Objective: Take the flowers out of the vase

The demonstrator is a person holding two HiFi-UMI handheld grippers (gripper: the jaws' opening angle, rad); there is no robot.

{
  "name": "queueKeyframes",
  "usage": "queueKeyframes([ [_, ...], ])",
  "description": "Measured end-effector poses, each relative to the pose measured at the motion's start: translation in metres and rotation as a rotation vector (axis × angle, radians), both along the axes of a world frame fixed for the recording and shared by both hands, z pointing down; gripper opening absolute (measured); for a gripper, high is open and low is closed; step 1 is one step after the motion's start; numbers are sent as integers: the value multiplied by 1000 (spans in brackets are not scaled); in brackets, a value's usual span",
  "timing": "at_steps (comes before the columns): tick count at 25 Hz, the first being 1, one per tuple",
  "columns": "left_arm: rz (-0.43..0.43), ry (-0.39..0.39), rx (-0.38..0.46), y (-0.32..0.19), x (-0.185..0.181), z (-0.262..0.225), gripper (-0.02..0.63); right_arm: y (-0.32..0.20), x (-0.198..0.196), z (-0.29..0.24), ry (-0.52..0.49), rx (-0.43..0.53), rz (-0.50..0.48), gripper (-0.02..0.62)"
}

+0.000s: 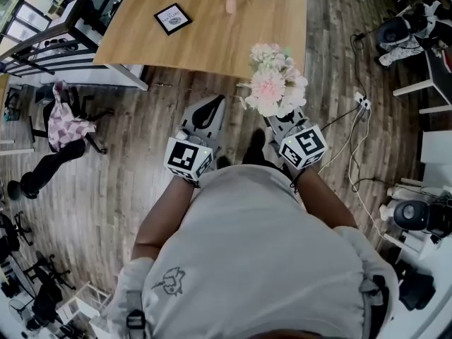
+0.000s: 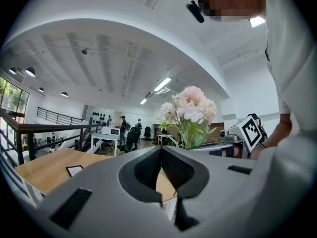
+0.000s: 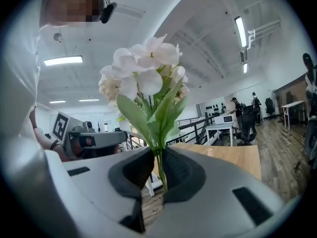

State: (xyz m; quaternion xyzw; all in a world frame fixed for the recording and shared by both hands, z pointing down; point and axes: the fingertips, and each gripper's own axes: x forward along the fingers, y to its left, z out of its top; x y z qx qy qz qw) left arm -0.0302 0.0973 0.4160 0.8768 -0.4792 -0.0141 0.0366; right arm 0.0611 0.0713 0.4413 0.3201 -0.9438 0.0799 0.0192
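Note:
A bunch of pale pink and white flowers (image 1: 272, 83) with green leaves stands upright in my right gripper (image 1: 280, 121), which is shut on the thin stems. In the right gripper view the stems run down between the pads of the right gripper (image 3: 158, 153) and the flowers (image 3: 143, 81) rise above them. My left gripper (image 1: 212, 104) is level beside it, shut with nothing in it; its jaw tips meet in the left gripper view (image 2: 161, 150), where the flowers (image 2: 190, 113) show to the right. A small pink vase (image 1: 231, 3) stands on the wooden table (image 1: 212, 44) ahead, apart from both grippers.
A black-framed card (image 1: 172, 18) lies on the table left of the vase. The floor is wood planks. Cables and a power strip (image 1: 362, 102) lie to the right, office chairs (image 1: 63, 129) to the left, and desks with gear (image 1: 424, 217) at the far right.

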Motion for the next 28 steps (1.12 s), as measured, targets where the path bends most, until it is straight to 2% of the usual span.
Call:
queueKeyframes([
  [8, -10, 26, -3, 9, -15, 3, 5, 17, -7, -1, 14, 10, 0, 52],
  [28, 12, 36, -16, 22, -14, 5, 5, 27, -9, -1, 48, 24, -8, 52],
])
